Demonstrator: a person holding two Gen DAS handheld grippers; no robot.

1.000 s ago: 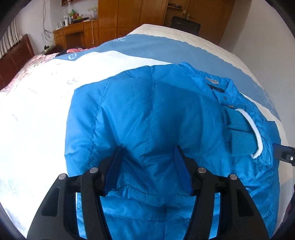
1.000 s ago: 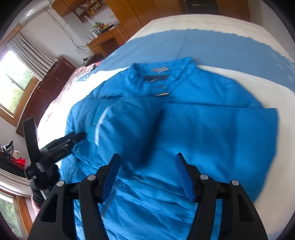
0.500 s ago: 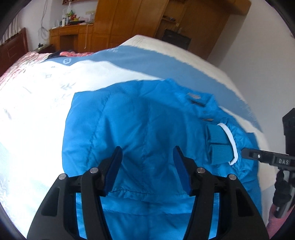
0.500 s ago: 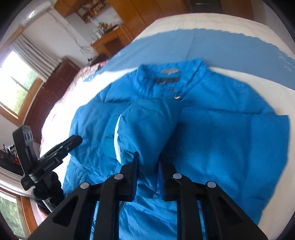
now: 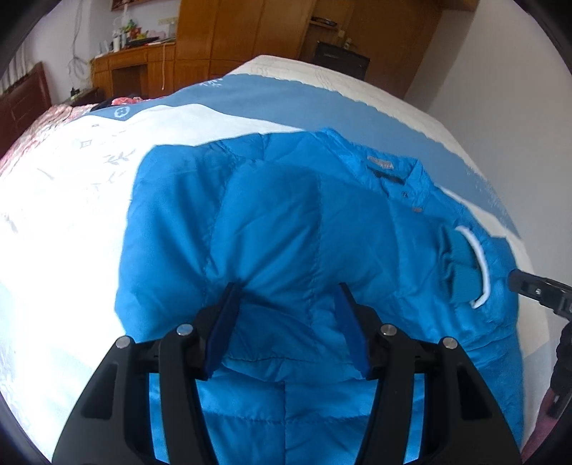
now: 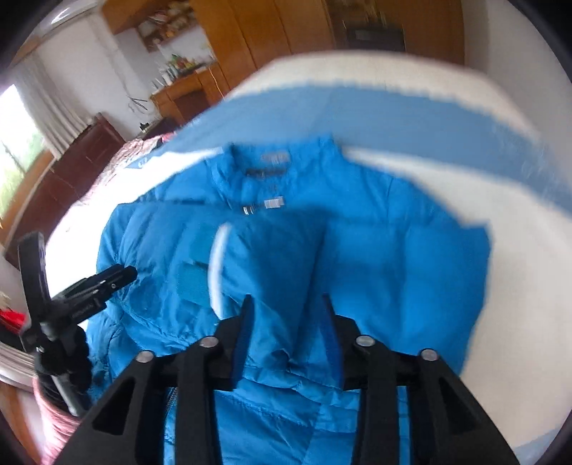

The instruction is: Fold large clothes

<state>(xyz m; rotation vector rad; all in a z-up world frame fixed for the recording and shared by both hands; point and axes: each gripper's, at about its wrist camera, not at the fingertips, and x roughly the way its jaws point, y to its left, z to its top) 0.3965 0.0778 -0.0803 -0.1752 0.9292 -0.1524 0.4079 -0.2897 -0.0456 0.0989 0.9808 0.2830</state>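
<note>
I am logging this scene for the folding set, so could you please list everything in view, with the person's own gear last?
Jacket: one, bright blue, padded, spread on the bed, collar away from the cameras.
Cuff: one, blue ribbed knit with a white edge, on a sleeve folded across the jacket's front.
Bed cover: one, white with a blue band, under the jacket.
Wardrobe: one, brown wood, beyond the bed.
Desk: one, brown wood, small items on top, beside the wardrobe.
Left gripper: black, blue pads, jaws apart over the jacket's lower part.
Right gripper: black, blue pads, jaws just been opening, a ridge of jacket fabric between them.
</note>
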